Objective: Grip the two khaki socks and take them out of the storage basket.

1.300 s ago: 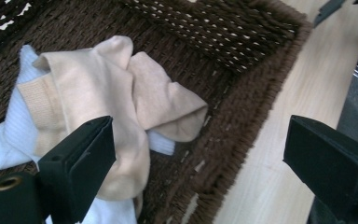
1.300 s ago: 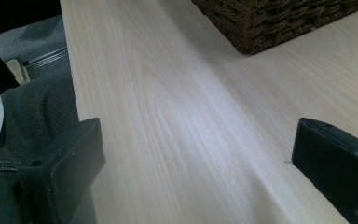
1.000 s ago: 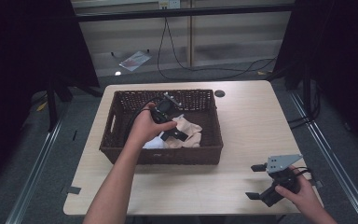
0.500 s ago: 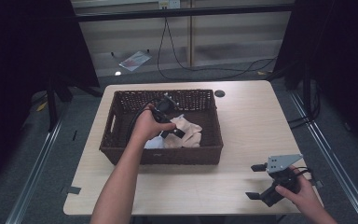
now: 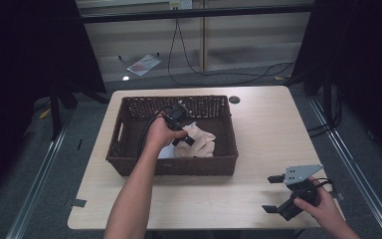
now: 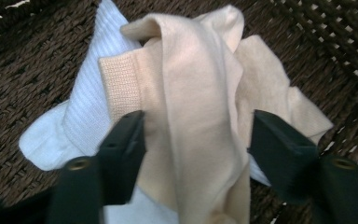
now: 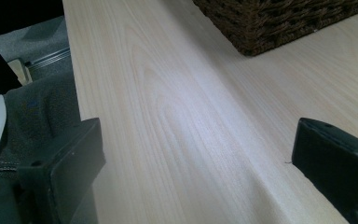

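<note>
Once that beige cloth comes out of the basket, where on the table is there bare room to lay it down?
Widest bare patch: the table right of the wicker basket, back to the dark disc. A second strip runs along the near edge between the basket's front wall and the right gripper. Inside the basket is crowded: beige cloth, white cloth and left gripper.

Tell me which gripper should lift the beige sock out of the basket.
Left. The left gripper straddles the beige sock inside the basket, jaws just closing. The right gripper rests open at the table's near corner.
</note>
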Action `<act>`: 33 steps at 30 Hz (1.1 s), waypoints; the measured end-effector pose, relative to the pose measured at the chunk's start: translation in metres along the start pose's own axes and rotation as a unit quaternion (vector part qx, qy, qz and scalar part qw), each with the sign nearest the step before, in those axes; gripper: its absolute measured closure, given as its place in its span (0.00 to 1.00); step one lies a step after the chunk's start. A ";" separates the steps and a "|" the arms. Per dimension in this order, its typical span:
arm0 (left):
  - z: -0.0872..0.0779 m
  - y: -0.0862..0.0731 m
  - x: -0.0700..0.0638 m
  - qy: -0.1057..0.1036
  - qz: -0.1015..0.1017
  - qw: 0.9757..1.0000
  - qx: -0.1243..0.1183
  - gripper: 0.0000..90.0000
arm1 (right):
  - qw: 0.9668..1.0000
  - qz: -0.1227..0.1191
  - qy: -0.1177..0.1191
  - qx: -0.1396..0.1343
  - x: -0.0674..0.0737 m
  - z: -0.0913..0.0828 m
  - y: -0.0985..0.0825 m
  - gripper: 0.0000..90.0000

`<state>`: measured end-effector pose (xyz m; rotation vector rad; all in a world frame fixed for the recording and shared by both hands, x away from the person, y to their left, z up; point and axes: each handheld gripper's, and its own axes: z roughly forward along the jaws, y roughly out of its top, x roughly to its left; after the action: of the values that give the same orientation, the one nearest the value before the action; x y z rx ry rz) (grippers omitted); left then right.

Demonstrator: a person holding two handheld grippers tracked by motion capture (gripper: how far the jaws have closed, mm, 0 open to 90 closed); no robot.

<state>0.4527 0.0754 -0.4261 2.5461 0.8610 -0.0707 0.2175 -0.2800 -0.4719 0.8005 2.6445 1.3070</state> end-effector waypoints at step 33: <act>-0.012 0.002 -0.005 -0.014 -0.033 0.999 0.025 0.82 | 1.000 0.001 0.000 0.003 0.000 0.001 0.000 0.02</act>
<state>0.4486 0.0762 -0.4139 2.5565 0.9448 -0.1494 0.2178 -0.2793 -0.4725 0.8033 2.6496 1.2990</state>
